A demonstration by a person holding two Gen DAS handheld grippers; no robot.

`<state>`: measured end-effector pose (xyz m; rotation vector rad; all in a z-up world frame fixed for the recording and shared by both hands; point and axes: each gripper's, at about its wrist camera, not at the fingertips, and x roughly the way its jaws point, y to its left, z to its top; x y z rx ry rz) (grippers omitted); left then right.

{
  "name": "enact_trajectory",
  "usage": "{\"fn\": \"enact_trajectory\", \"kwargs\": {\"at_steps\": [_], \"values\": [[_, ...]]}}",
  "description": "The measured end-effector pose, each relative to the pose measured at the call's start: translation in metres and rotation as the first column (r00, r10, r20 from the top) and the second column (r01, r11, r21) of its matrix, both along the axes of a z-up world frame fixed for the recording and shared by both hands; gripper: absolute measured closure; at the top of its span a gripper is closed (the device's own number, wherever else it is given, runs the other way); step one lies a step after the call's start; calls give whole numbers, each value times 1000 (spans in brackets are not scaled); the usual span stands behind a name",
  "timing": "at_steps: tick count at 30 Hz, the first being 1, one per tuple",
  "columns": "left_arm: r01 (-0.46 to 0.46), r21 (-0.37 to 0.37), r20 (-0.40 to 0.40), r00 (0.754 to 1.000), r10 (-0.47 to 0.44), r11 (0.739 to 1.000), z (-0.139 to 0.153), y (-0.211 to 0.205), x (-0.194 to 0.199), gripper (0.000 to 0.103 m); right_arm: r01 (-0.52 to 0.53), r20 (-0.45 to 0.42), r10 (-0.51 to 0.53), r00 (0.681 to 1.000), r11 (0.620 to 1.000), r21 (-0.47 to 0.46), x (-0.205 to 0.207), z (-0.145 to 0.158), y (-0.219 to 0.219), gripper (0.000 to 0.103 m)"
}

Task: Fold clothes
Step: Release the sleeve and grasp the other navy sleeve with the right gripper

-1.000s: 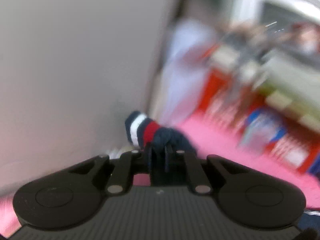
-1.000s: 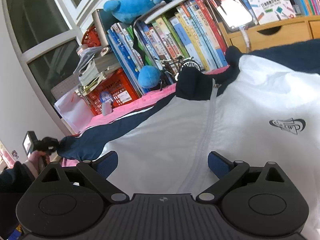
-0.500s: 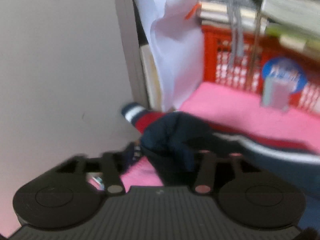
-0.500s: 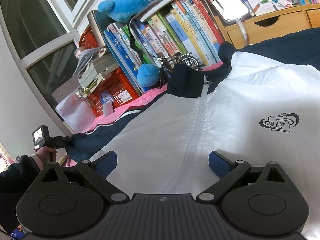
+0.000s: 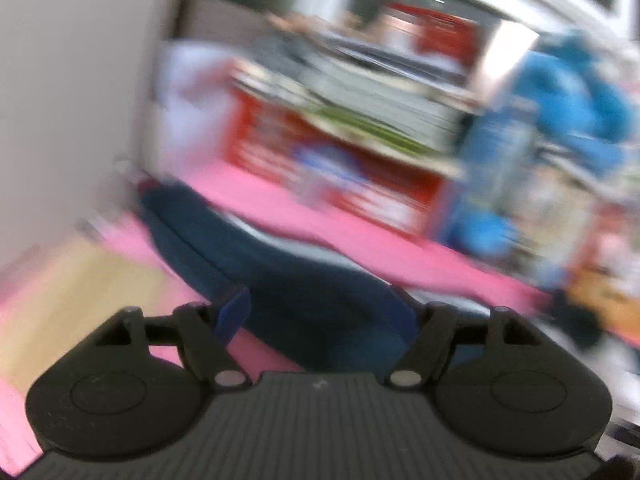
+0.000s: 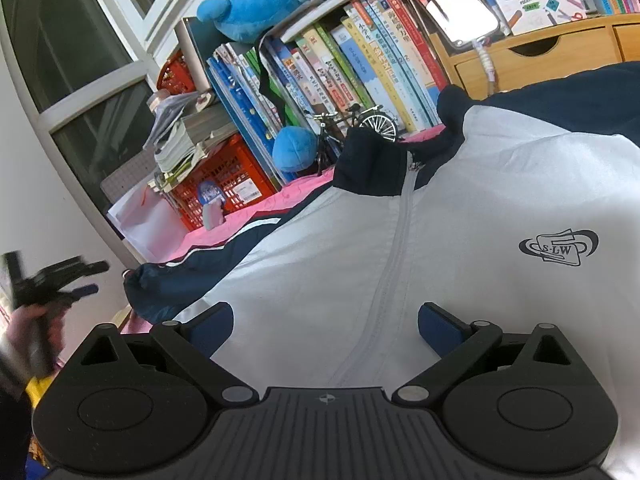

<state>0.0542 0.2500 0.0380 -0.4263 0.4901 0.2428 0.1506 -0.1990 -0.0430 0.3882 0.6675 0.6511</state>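
The right tool [image 6: 325,322] is spread wide over the jacket [image 6: 460,248]; the left tool [image 5: 320,312] is likewise wide above its sleeve [image 5: 240,248].

The left gripper [image 5: 320,312] is held wide open, gripped by a hand [image 6: 30,334] low at the side. The right gripper [image 6: 325,322] is held wide open too.
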Motion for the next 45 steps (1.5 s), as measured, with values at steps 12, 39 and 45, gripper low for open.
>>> {"fn": "enact_trajectory", "kwargs": {"at_steps": [12,39,45], "values": [[397,88,-40,918,-395,914,-21,-171,-24,28,169,212,-111,971,945,-281,-110,51,-47,7],[376,132,-1,925,-379,917,-62,-179,-185,25,93,488,372,790,714,-694,-331,-2,49,7],[411,34,11,911,-412,911,-66,-177,-159,25,73,472,388,791,706,-704,-311,-9,67,7]]}}
